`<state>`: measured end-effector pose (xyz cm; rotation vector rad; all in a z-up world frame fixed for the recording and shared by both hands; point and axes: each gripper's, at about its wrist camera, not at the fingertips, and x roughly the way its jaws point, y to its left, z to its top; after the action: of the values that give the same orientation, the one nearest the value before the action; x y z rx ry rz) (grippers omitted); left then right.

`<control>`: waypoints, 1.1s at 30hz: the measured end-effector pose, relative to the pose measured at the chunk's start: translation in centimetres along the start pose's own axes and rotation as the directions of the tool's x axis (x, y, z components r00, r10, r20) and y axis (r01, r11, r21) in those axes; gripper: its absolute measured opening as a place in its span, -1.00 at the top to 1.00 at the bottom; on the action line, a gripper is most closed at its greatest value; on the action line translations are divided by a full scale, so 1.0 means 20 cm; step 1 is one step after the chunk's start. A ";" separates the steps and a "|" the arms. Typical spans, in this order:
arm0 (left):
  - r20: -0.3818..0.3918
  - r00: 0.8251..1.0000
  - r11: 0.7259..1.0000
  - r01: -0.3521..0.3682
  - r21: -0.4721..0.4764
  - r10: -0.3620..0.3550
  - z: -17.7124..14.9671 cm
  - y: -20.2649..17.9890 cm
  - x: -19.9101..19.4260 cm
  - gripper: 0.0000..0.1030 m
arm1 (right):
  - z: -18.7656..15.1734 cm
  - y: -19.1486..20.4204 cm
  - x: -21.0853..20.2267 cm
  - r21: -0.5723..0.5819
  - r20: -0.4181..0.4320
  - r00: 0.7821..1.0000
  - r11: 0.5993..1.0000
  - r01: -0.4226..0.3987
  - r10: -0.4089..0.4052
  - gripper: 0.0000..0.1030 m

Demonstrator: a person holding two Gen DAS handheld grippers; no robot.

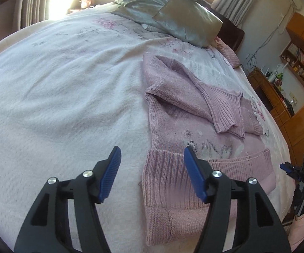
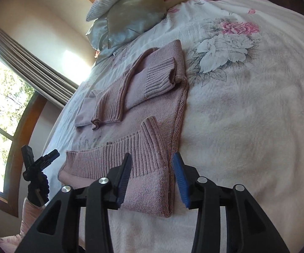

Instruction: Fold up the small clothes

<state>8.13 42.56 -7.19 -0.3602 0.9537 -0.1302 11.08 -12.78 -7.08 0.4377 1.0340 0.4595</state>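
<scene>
Ahead, satin pillows (image 1: 168,14) crowded the bed's (image 1: 57,84) fuzzy floral blanket. Our left gripper (image 1: 152,175) and right gripper (image 2: 152,179) both gaped empty beside the ribbed pink knit sweater (image 2: 147,113), partly folded, sleeves laid across.

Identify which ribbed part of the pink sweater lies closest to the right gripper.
The hem band, the wide ribbed strip just ahead of the open right gripper; the two ribbed sleeve cuffs lie farther up the pink sweater.
</scene>
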 end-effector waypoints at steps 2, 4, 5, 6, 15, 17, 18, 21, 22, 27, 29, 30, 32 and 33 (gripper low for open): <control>-0.042 0.999 0.999 -0.018 0.035 0.019 -0.01 -0.02 0.07 -0.23 | -0.01 0.02 0.00 -0.022 -0.006 1.000 1.000 0.010 -0.011 0.16; -0.077 0.997 0.998 -0.028 0.051 0.032 -0.02 -0.04 0.14 -0.23 | -0.02 0.02 0.02 -0.036 -0.011 1.000 0.999 0.022 -0.023 0.15; -0.087 0.996 0.998 -0.032 0.054 0.037 -0.02 -0.04 0.16 -0.23 | -0.02 0.02 0.03 -0.040 -0.014 1.000 0.999 0.028 -0.028 0.15; -0.089 0.995 0.998 -0.030 0.055 0.035 -0.03 -0.04 0.18 -0.20 | -0.02 0.02 0.03 -0.044 -0.017 0.999 0.999 0.031 -0.031 0.15; 0.003 0.998 0.987 -0.070 0.145 0.070 -0.09 -0.18 0.11 0.76 | 0.04 0.08 0.12 -0.144 -0.025 0.998 0.989 0.045 -0.049 0.06; 0.043 0.998 0.988 -0.043 0.151 0.037 -0.09 -0.21 0.03 0.76 | 0.06 0.10 0.15 -0.173 -0.032 0.998 0.984 0.043 -0.049 0.06; 0.059 0.998 0.987 -0.030 0.156 0.021 -0.10 -0.22 0.00 0.76 | 0.07 0.11 0.16 -0.190 -0.034 0.998 0.981 0.045 -0.053 0.06; 0.070 0.997 0.985 0.017 0.171 -0.029 -0.11 -0.26 -0.05 0.76 | 0.11 0.15 0.22 -0.240 -0.046 0.996 0.968 0.068 -0.082 0.06; 0.065 0.997 0.984 0.024 0.177 -0.036 -0.11 -0.27 -0.04 0.76 | 0.12 0.15 0.25 -0.257 -0.053 0.994 0.963 0.077 -0.094 0.06; 0.019 1.000 0.986 0.004 0.166 -0.007 -0.11 -0.25 0.07 0.76 | 0.16 0.18 0.38 -0.316 -0.088 0.986 0.943 0.105 -0.140 0.05; 0.000 1.000 0.988 -0.003 0.152 0.003 -0.10 -0.23 0.12 0.75 | 0.17 0.17 0.44 -0.331 -0.105 0.981 0.936 0.123 -0.166 0.05; -0.006 1.000 0.988 -0.007 0.152 0.008 -0.10 -0.22 0.14 0.74 | 0.17 0.17 0.47 -0.341 -0.111 0.977 0.931 0.133 -0.180 0.05; -0.021 1.000 0.989 -0.018 0.148 0.022 -0.10 -0.21 0.18 0.66 | 0.17 0.17 0.50 -0.352 -0.117 0.975 0.926 0.135 -0.187 0.04; -0.032 0.999 0.988 -0.026 0.150 0.031 -0.09 -0.20 0.20 0.62 | 0.16 0.17 0.51 -0.358 -0.114 0.976 0.925 0.131 -0.183 0.05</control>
<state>9.16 37.19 -9.88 -0.2069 0.9757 -0.1812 17.90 -4.68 -10.97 0.0023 1.0928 0.5241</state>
